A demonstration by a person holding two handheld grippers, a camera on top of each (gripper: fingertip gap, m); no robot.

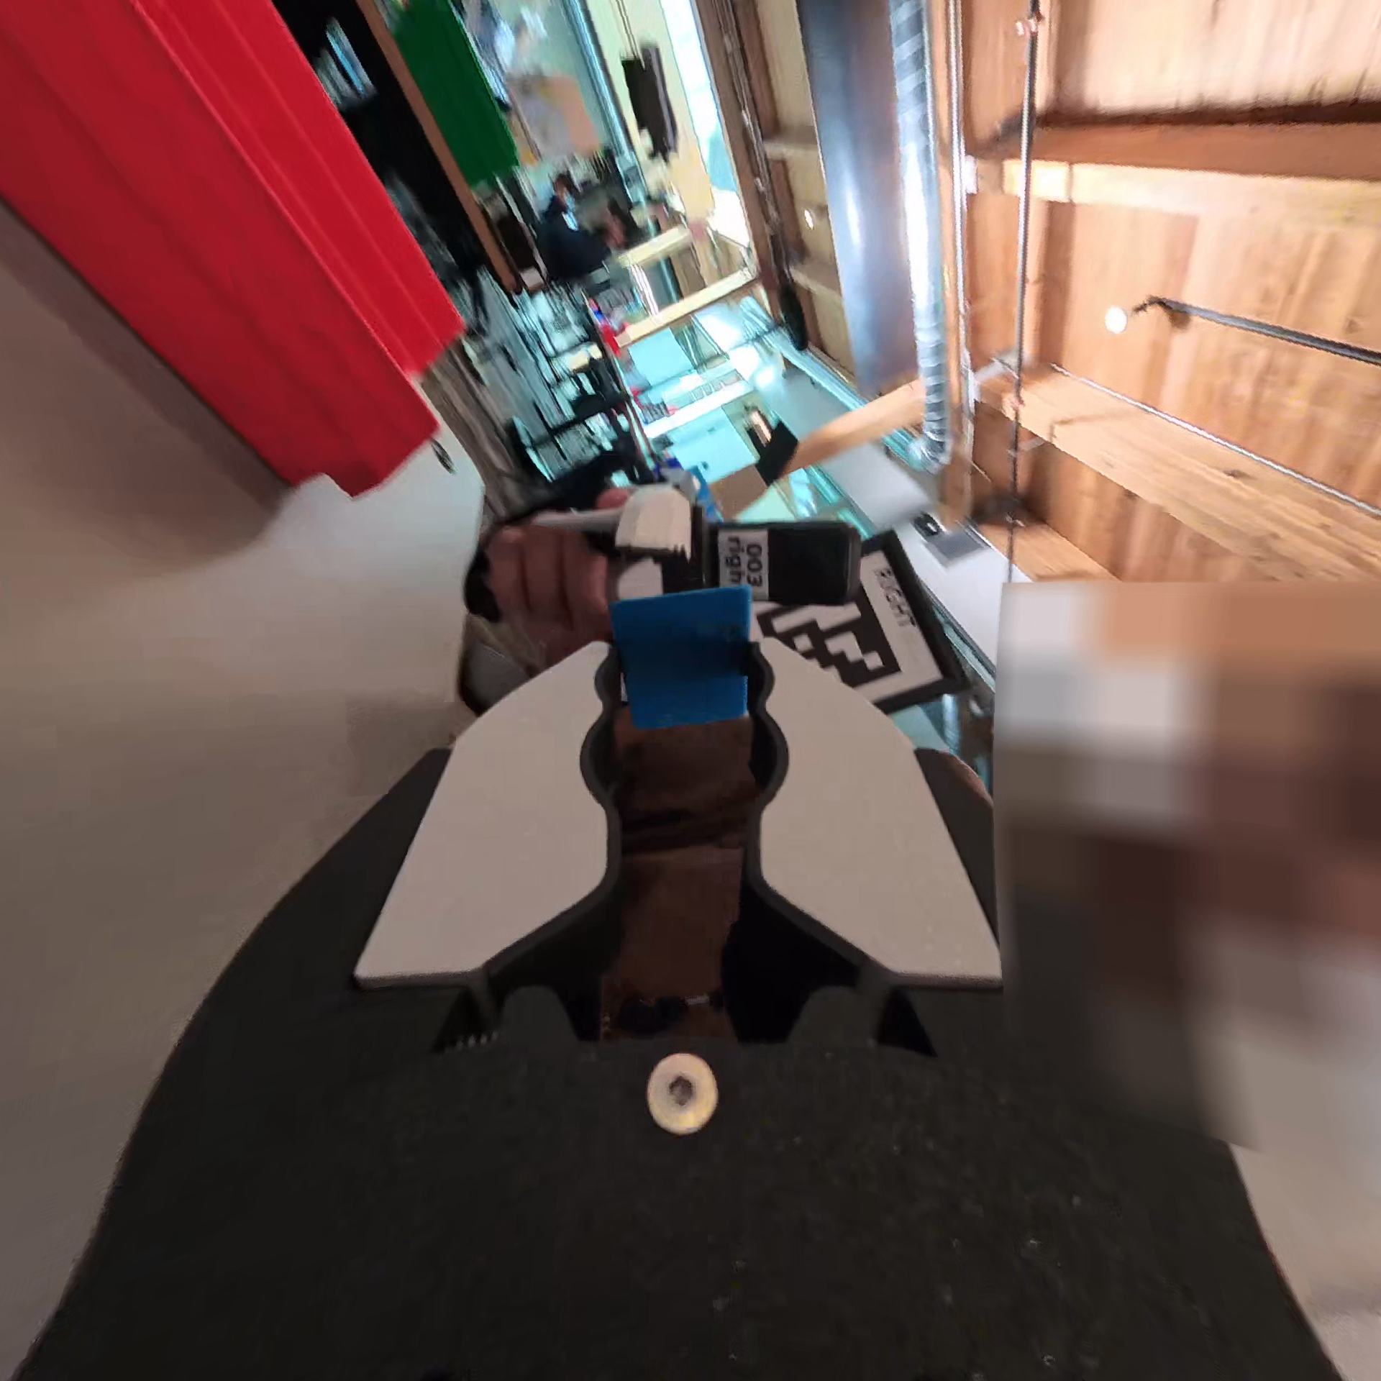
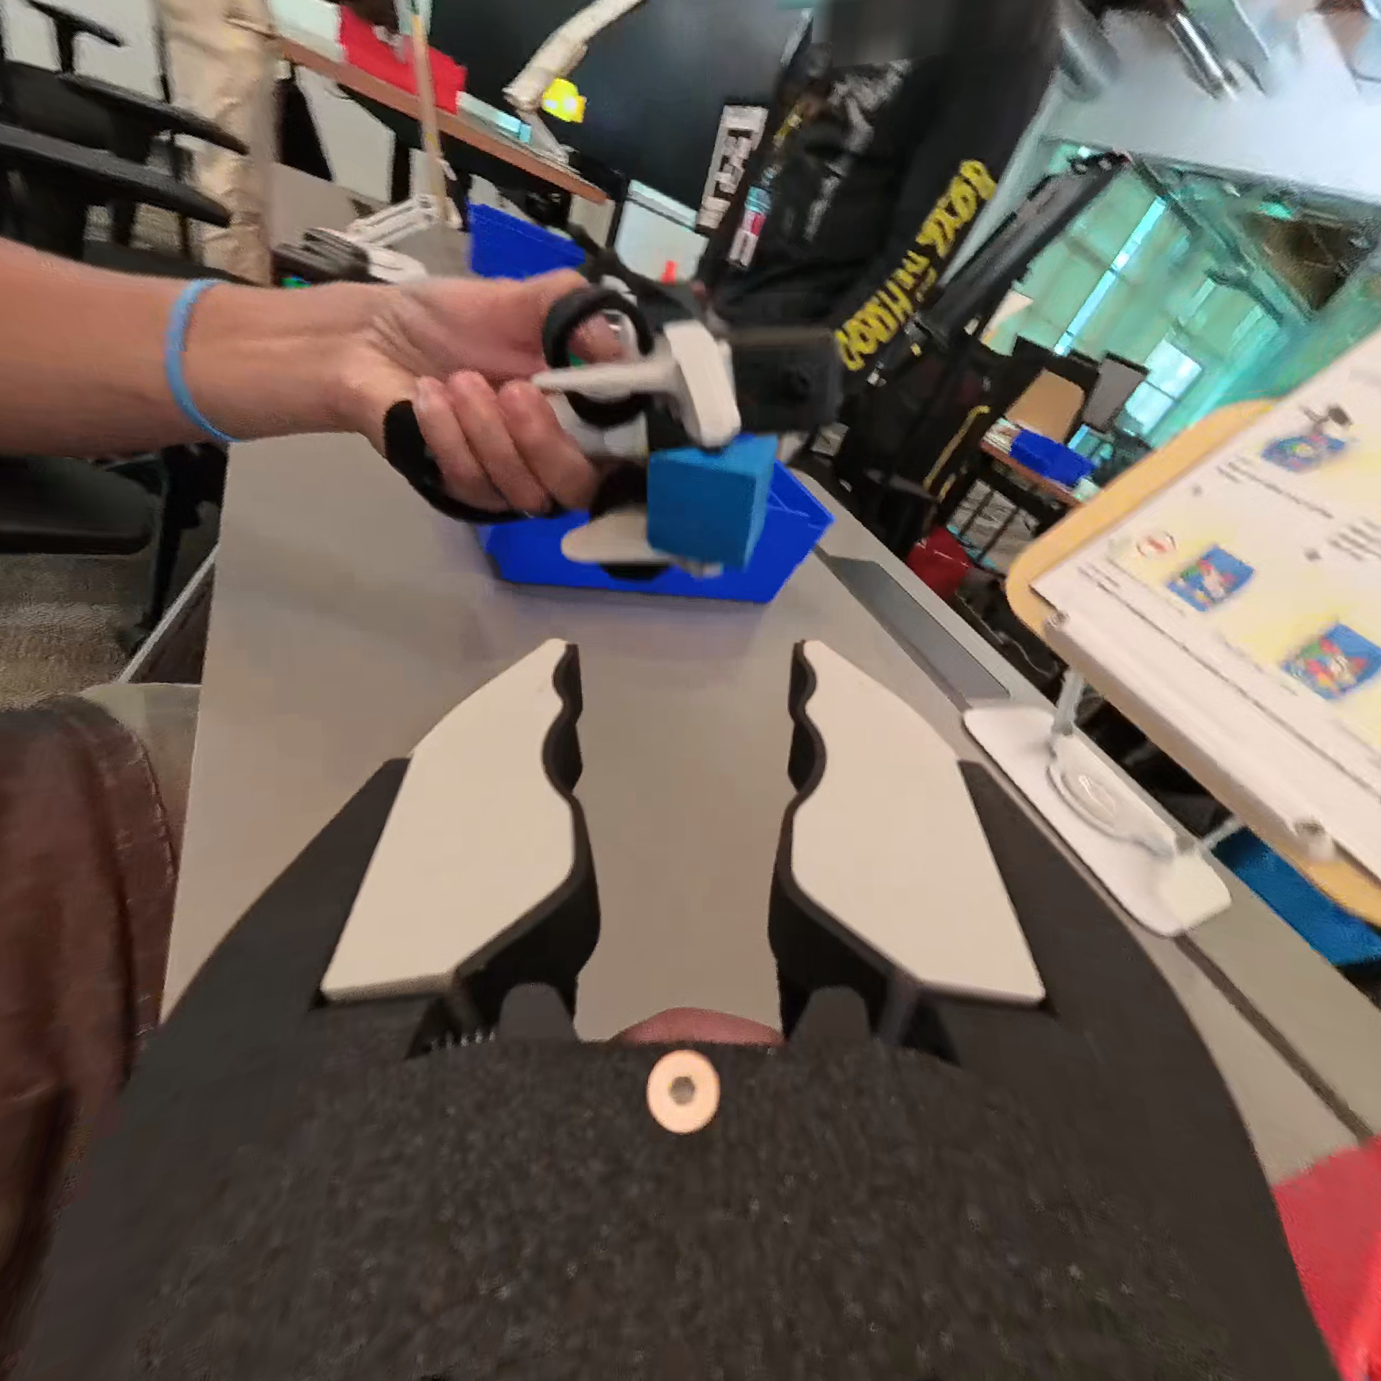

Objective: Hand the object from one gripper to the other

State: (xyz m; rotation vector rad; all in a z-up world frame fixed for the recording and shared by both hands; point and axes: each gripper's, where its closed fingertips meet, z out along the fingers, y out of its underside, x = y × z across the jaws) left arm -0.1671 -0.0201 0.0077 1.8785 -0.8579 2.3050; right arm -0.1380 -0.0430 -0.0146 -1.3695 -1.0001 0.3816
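Grey table (image 2: 359, 598) ran away from the right wrist camera, with a blue bin (image 2: 777, 553) on it and a paper sheet on a stand (image 2: 1225, 598) at the right edge. Left gripper (image 2: 691, 508), held in a hand (image 2: 448, 388) wearing a blue wristband (image 2: 179, 359), was turned on its side over the bin, one finger above the other. Its fingers were clamped on a blue block (image 2: 706, 501), pressing its top and bottom faces. The block was held in the air, clear of the table, in front of the bin. It looked roughly cubic, no clear long axis, one vertical edge turned toward the right camera. Right gripper (image 2: 684, 717) fingers stood apart with nothing between them, well short of the block.
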